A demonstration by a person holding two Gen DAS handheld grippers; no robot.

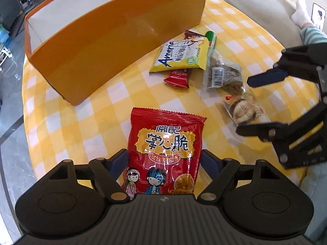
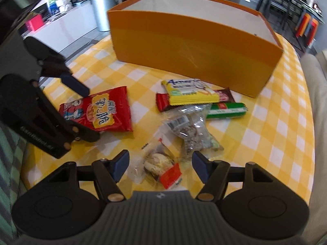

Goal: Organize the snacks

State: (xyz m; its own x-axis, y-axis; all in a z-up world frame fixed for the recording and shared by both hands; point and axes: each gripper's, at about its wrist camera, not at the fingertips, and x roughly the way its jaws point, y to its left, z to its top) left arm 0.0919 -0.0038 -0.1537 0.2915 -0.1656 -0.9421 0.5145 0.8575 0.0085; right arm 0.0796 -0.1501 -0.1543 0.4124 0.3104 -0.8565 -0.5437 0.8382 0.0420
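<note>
A red snack bag (image 1: 163,149) with cartoon figures lies on the yellow checked cloth between the open fingers of my left gripper (image 1: 164,159); the pads stand beside its edges, contact unclear. It also shows in the right wrist view (image 2: 102,112). My right gripper (image 2: 159,163) is open around a clear-wrapped pastry (image 2: 159,167), also seen in the left wrist view (image 1: 245,110). An open orange box (image 2: 194,55) stands behind the snacks. A yellow packet (image 2: 190,91), a red-brown bar (image 2: 163,102), a green roll (image 2: 226,110) and a clear nut bag (image 2: 192,134) lie in a heap.
The round table's edge (image 2: 310,143) drops off to a beige sofa on the right. A person's socked foot (image 1: 302,12) rests on the sofa. A metal bin (image 2: 102,6) and shelves stand behind the table.
</note>
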